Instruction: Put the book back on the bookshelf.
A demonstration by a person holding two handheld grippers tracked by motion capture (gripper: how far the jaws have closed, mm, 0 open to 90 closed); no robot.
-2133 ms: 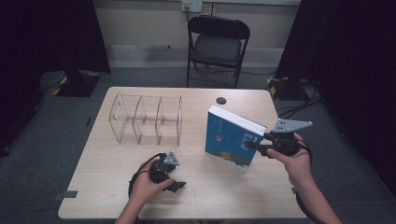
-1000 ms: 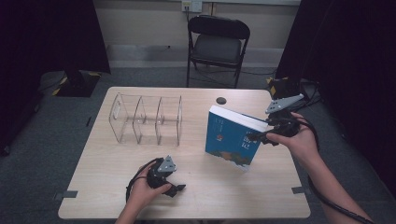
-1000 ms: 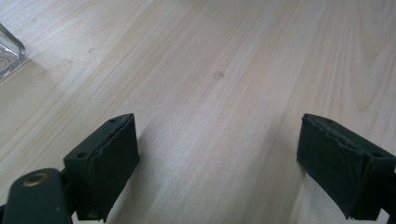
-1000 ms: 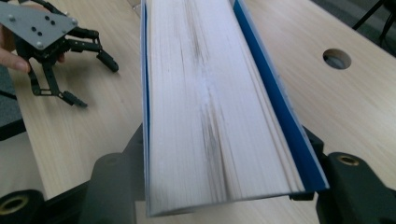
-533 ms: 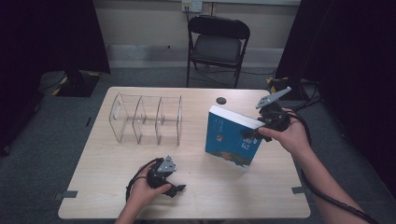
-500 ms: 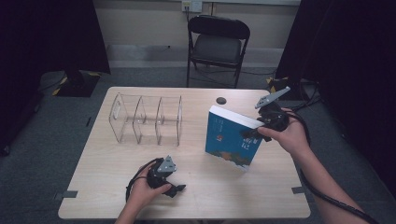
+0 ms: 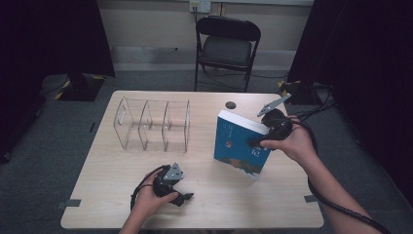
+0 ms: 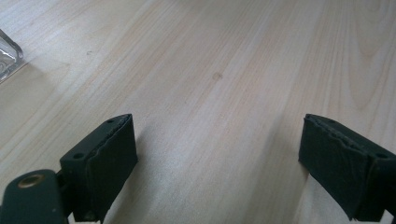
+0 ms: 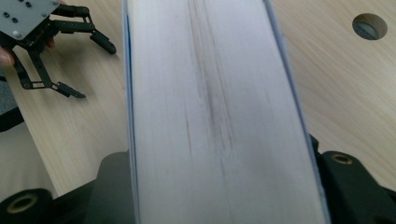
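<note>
A thick book with a blue cover (image 7: 237, 146) stands tilted on its lower edge on the right half of the wooden table (image 7: 204, 204). My right gripper (image 7: 260, 137) is shut on its upper right corner. In the right gripper view the white page edge (image 9: 219, 102) runs between both jaws, which have just been opening slightly with the book still between them. Near the front edge my left gripper (image 7: 183, 197) rests on the table, held by a hand. It is open, with bare wood between its pads (image 8: 105, 158). It also appears as the left gripper (image 9: 93, 70) far off in the right gripper view.
A clear plastic divider rack (image 7: 153, 124) stands on the left half of the table. A small dark round cap (image 7: 231, 105) sits in the tabletop behind the book. A black folding chair (image 7: 226, 46) stands beyond the far edge. Cables lie on the floor at the right.
My right hand has slid up along the book's right edge toward its top corner and a little leftward. The book stays tilted in place. The left gripper has not moved.
</note>
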